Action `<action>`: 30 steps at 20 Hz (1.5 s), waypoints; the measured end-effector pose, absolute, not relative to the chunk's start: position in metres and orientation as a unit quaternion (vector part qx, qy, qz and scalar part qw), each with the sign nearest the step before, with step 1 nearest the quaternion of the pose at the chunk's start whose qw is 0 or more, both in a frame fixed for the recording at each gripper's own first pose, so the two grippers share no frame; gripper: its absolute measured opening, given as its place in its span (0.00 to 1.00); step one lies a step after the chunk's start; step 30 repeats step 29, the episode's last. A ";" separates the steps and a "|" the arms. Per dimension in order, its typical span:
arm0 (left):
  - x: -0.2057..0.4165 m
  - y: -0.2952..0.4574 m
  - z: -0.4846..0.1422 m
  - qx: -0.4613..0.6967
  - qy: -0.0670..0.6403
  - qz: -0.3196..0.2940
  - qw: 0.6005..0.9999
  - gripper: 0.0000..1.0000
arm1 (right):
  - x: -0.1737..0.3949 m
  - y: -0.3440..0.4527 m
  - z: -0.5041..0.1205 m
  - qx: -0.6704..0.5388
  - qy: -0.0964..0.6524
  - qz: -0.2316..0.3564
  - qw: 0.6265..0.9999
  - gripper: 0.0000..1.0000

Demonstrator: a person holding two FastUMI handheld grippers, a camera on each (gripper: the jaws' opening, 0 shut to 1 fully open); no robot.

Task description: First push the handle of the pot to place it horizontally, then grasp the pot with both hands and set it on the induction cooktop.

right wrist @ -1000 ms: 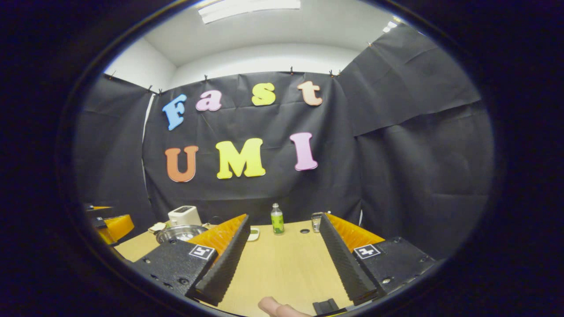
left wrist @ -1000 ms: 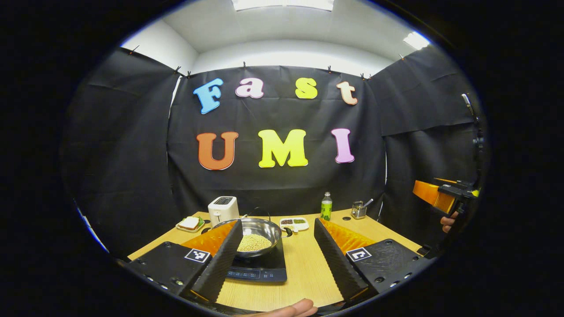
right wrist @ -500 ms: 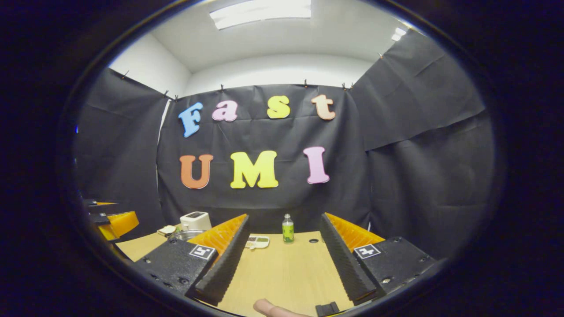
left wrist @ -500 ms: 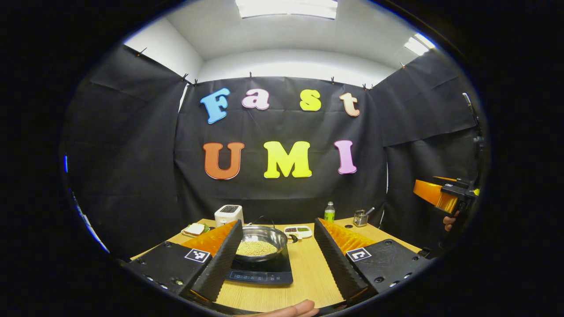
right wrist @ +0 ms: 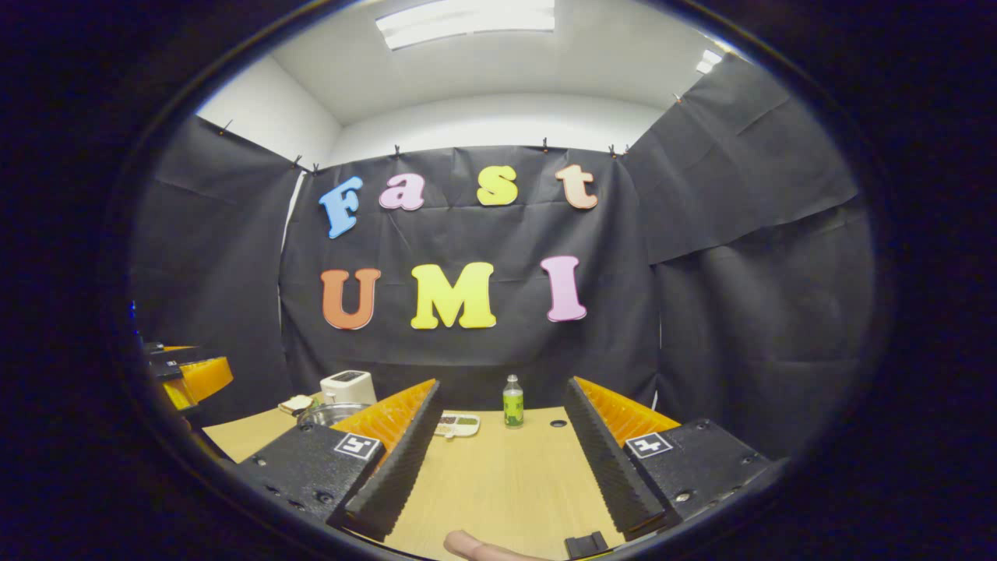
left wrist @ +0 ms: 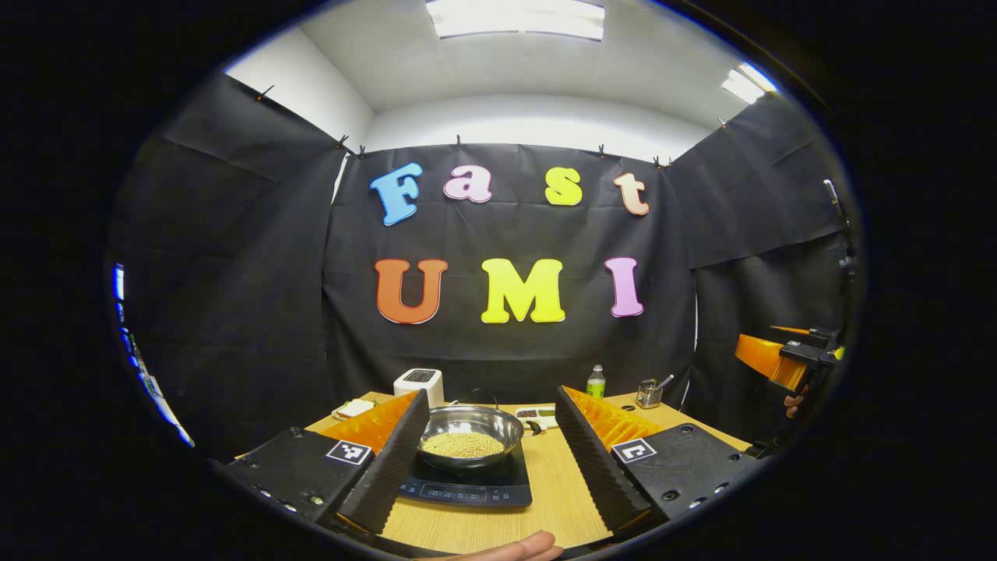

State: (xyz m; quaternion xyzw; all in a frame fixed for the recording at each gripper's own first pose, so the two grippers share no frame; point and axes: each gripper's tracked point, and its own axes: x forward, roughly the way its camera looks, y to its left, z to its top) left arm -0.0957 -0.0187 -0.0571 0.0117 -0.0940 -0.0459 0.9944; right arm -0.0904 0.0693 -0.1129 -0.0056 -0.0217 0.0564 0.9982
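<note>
A steel pot [left wrist: 472, 431] holding pale yellow beans sits on a black induction cooktop [left wrist: 467, 485] on the wooden table [left wrist: 557, 483]. Its dark handle [left wrist: 534, 426] points to the right. My left gripper [left wrist: 491, 456] is open, held back from the cooktop and above the table's near edge, with nothing between its fingers. The right gripper [left wrist: 783, 354] shows at the far right of the left gripper view, raised in a hand. In the right gripper view my right gripper [right wrist: 502, 460] is open over bare table, and the pot [right wrist: 327, 412] peeks out behind its left finger.
A white toaster [left wrist: 419, 384], a plate with a sandwich [left wrist: 353, 407], a divided snack dish [left wrist: 537, 414], a green bottle [left wrist: 596, 382] and a small utensil holder [left wrist: 648, 393] line the table's back. A fingertip [left wrist: 514, 548] shows at the bottom edge.
Both grippers have drawn back and turned slightly left; the pot and cooktop have shifted right in the left gripper view. The pot stays on the cooktop and both grippers stay open.
</note>
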 end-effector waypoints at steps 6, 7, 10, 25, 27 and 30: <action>-0.093 -0.018 -0.061 0.011 -0.088 -0.045 0.995 0.96 | -0.093 0.068 -0.115 -0.001 -0.024 0.062 0.998 0.96; -0.093 -0.019 -0.060 0.011 -0.088 -0.045 0.995 0.96 | -0.094 0.068 -0.115 0.000 -0.024 0.065 0.998 0.96; -0.094 -0.019 -0.059 0.012 -0.091 -0.045 0.995 0.96 | -0.093 0.067 -0.117 0.004 -0.024 0.068 0.997 0.96; -0.093 -0.022 -0.064 0.014 -0.083 -0.049 0.995 0.96 | -0.078 0.062 -0.137 0.031 -0.003 0.083 0.996 0.96; -0.092 -0.023 -0.065 0.017 -0.082 -0.050 0.995 0.96 | -0.077 0.059 -0.138 0.032 0.001 0.086 0.996 0.96; -0.091 -0.024 -0.066 0.017 -0.082 -0.050 0.995 0.96 | -0.077 0.060 -0.138 0.030 -0.003 0.090 0.995 0.96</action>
